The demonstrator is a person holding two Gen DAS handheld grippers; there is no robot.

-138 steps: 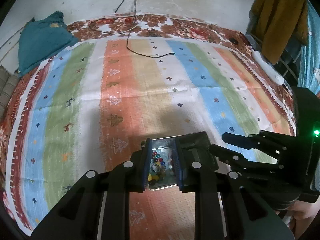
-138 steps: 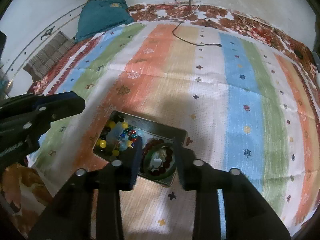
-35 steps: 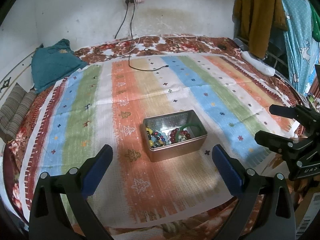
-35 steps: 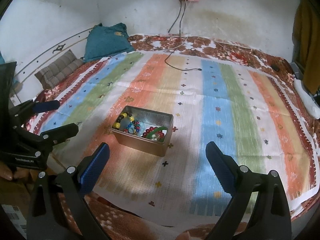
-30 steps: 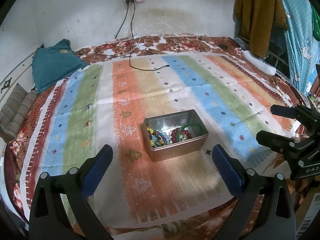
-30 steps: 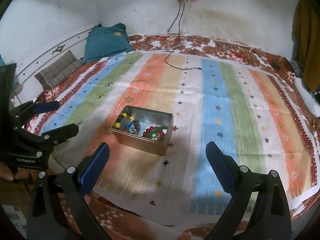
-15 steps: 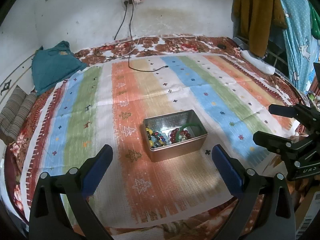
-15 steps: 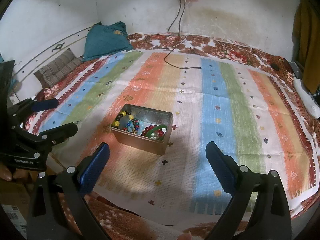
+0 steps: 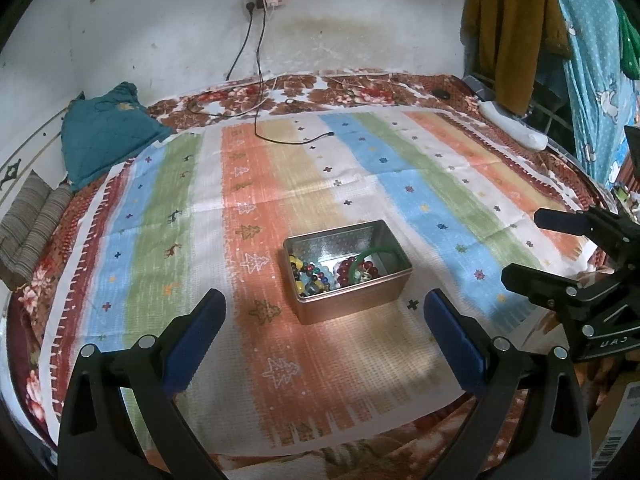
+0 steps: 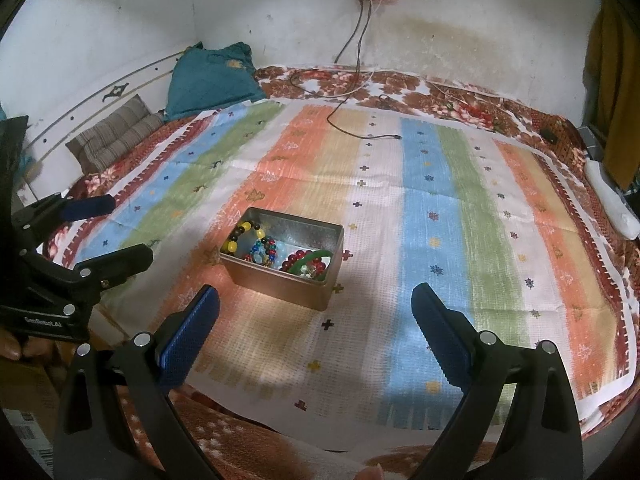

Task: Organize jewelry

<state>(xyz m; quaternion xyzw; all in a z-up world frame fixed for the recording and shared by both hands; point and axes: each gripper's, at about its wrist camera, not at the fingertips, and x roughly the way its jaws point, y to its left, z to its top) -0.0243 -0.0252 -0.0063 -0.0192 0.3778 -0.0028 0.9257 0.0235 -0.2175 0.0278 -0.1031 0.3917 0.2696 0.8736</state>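
Observation:
An open metal tin [image 9: 394,287] [image 10: 280,286] sits on a striped cloth [image 9: 160,248] [image 10: 440,240] on a bed. Inside lie a yellow-and-black bead bracelet [image 10: 242,236], a multicoloured bead bracelet [image 10: 264,251], a dark red bead bracelet [image 9: 347,268] and a green bangle [image 9: 374,254] [image 10: 314,259]. My left gripper [image 9: 324,316] is wide open and empty, held back from the tin on its near side. My right gripper [image 10: 316,312] is wide open and empty, likewise pulled back. Each gripper shows in the other's view, the right [image 9: 552,248] and the left [image 10: 108,228].
A teal cushion [image 9: 104,132] and a striped pillow [image 9: 28,232] lie at the far left. A black charging cable [image 9: 296,140] trails from a wall socket onto the cloth. A white object [image 9: 512,126] lies at the right edge. Clothes [image 9: 512,28] hang at the back right.
Both grippers, earlier shut low over the tin, have opened wide and pulled back and up. In the last second the views only shift slightly.

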